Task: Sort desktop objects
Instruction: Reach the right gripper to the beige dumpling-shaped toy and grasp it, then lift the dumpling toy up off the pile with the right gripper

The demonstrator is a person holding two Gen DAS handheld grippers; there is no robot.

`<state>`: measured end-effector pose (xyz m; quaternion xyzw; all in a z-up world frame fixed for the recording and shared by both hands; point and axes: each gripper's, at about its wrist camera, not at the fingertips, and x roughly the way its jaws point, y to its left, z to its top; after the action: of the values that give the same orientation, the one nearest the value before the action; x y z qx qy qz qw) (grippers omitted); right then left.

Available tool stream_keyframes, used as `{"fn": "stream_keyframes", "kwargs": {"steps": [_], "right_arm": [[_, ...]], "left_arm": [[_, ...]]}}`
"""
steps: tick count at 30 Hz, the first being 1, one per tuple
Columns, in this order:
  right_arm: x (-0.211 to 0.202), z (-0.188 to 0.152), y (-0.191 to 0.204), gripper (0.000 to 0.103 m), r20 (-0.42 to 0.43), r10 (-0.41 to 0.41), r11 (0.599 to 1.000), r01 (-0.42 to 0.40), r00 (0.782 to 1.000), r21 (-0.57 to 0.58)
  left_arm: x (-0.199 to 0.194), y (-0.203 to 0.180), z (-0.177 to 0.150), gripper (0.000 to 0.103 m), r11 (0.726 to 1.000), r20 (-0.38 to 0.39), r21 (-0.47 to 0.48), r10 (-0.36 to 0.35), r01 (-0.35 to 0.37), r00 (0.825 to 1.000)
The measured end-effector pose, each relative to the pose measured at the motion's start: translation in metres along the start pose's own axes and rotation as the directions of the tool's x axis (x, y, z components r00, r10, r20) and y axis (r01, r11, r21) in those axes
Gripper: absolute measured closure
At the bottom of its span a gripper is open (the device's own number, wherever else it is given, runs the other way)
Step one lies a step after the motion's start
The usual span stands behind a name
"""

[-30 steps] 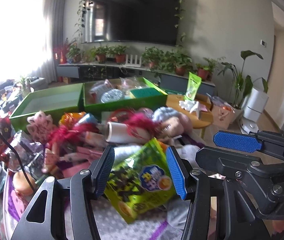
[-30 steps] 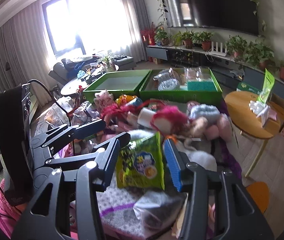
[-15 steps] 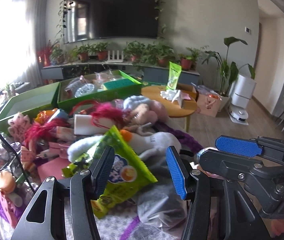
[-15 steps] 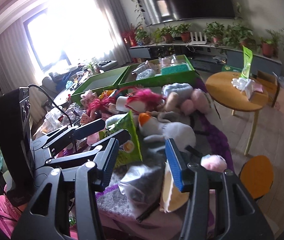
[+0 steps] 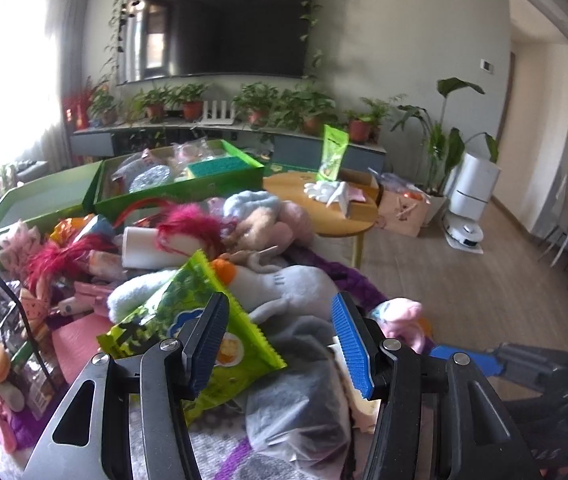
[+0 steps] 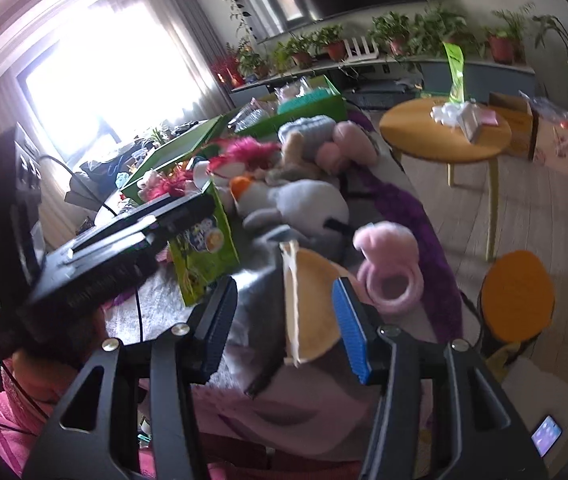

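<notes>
Snack bag (image 5: 188, 320) lies tilted, long axis toward green trays (image 5: 180, 192).

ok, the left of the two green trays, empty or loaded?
Looks empty: the left green tray shows only bare pale floor, though its near part is hidden. The right green tray holds several items.

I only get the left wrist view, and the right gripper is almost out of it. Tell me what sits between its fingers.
Observer: A flat tan round thing stands on edge between the fingers of the right gripper. The jaws are opening, not clamped on it.
Operator: Describe whatever lies just to the right of it.
Observer: A pink plush ring lies beside the right finger, with its hole turned toward the camera.
Operator: Report anything loose lower down on that side.
Observer: A phone with its screen lit lies on a pale surface at the lower right.
</notes>
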<state>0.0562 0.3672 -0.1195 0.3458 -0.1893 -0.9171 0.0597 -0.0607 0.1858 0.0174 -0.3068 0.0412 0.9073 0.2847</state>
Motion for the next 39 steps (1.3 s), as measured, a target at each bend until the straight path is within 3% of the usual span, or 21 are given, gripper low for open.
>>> {"fn": "stream_keyframes", "kwargs": {"steps": [10,20,21,22,23,33,39], "right_arm": [[0.018,-0.028,-0.021,0.052,-0.082,0.027,0.994,-0.018,0.996,0.108],[0.041,-0.036,-0.023,0.053,-0.121,0.007,0.988,0.012,0.993,0.154],[0.041,-0.036,-0.024,0.058,-0.118,0.006,0.988,0.012,0.993,0.155],[0.041,-0.036,-0.024,0.073,-0.115,0.005,0.989,0.012,0.993,0.149],[0.042,-0.035,-0.024,0.08,-0.117,0.016,0.99,0.001,0.993,0.141],[0.029,-0.039,-0.015,0.097,-0.098,0.06,0.997,-0.056,0.993,0.048],[0.025,-0.039,-0.012,0.099,-0.096,0.072,0.997,-0.07,0.993,0.019]], "left_arm": [[0.025,-0.034,0.002,0.049,0.99,-0.064,0.113,-0.077,0.084,0.995],[0.034,-0.028,0.001,0.049,0.99,-0.089,0.122,-0.059,0.07,0.994],[0.034,-0.028,0.0,0.049,0.989,-0.091,0.128,-0.06,0.072,0.994],[0.034,-0.027,0.0,0.049,0.989,-0.092,0.133,-0.061,0.073,0.994],[0.034,-0.027,0.0,0.049,0.988,-0.093,0.134,-0.06,0.072,0.994],[0.027,-0.018,0.0,0.049,0.988,-0.093,0.133,-0.067,0.079,0.993],[0.027,-0.022,-0.008,0.049,0.963,-0.13,0.227,-0.119,0.146,0.984]]}}
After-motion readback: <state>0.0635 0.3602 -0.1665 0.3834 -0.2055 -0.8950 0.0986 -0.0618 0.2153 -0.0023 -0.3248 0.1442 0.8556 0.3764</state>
